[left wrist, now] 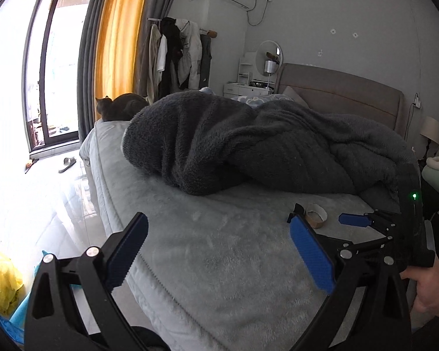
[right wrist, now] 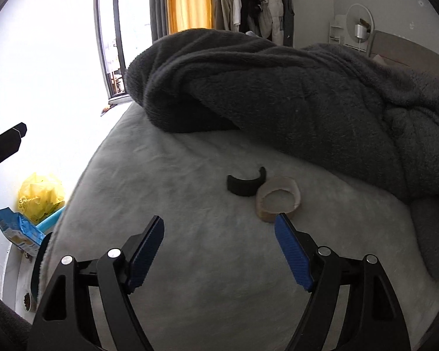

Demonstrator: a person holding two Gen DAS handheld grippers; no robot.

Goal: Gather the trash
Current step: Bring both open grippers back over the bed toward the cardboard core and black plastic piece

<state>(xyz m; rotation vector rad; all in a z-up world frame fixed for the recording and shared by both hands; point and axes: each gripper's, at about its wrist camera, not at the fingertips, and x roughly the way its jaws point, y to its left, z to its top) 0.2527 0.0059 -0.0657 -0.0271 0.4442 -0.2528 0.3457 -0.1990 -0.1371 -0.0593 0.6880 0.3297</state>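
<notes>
Cardboard tape core (right wrist: 278, 201) near the bed (right wrist: 190, 263) foot edge looks light, crushable; my right gripper (right wrist: 219, 248), jaws apart and empty, should pinch its wall.

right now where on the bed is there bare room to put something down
The pale grey plush bed cover lies bare from its left edge to the black curved piece. That piece and the tan cardboard tape ring crowd the right, close under the heaped dark grey fleece blanket, with the open right gripper close by.
</notes>
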